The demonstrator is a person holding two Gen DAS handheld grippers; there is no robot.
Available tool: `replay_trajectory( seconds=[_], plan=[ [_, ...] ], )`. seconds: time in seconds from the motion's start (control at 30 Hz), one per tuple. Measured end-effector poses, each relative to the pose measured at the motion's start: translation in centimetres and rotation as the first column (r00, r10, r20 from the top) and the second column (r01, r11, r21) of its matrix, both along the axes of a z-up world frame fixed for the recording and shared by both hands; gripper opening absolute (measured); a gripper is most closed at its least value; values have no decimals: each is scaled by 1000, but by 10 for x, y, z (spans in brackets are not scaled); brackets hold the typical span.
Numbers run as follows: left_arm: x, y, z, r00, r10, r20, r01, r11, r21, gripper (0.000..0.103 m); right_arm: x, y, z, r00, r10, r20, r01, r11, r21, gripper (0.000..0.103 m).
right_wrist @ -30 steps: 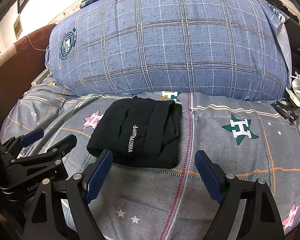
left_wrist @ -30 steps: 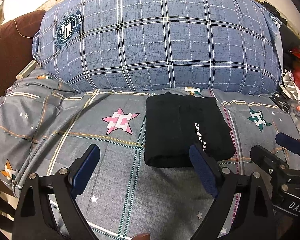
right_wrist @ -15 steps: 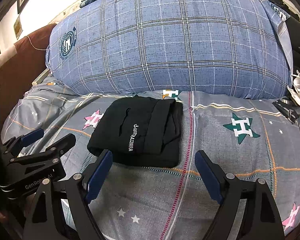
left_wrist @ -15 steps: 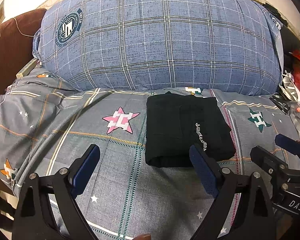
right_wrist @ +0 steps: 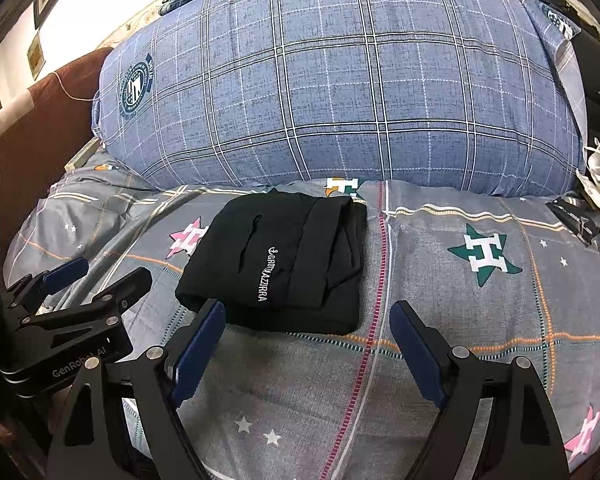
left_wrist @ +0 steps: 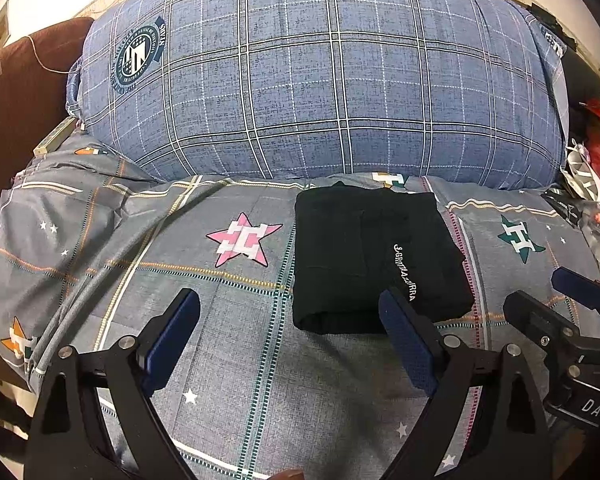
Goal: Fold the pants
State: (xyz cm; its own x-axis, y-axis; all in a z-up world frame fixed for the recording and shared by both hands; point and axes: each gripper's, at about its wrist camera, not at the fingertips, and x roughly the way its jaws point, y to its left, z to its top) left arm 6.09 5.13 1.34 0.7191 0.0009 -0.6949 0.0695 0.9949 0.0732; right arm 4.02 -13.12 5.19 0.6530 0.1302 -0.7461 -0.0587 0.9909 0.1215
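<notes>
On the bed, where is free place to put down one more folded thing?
Bare sheet lies left of the folded pants, around the pink star, and right of them around the green star. The right edge is crowded with clutter; the blue pillow blocks behind.

pants [left_wrist: 372, 256]: near corner behind left gripper's finger [left_wrist: 408, 344] | clutter [left_wrist: 596, 184] right of pillow [left_wrist: 320, 80]: cut off, unclear

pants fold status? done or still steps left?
Looks done: the pants lie as a compact black rectangle on the bedsheet, in front of the pillow, layers stacked, white lettering on top. In hand: nothing; left tongs and right tongs are open, both short of the bundle. Left: at most tidying the slightly uneven right edge.
</notes>
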Motion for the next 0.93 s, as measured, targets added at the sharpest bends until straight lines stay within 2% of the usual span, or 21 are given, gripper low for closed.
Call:
replay_trajectory(
  seconds=[0.8, 0.93],
  plan=[
    [1, 0, -3, 1000, 10, -5, -9, 1000, 18, 92, 3, 0, -5, 1000, 0, -19, 0, 1000, 6, 85],
    [4, -1, -6, 1000, 5, -24, -5, 1000, 15, 92, 3, -1, -6, 1000, -1, -23, 1, 1000, 9, 85]
  ],
)
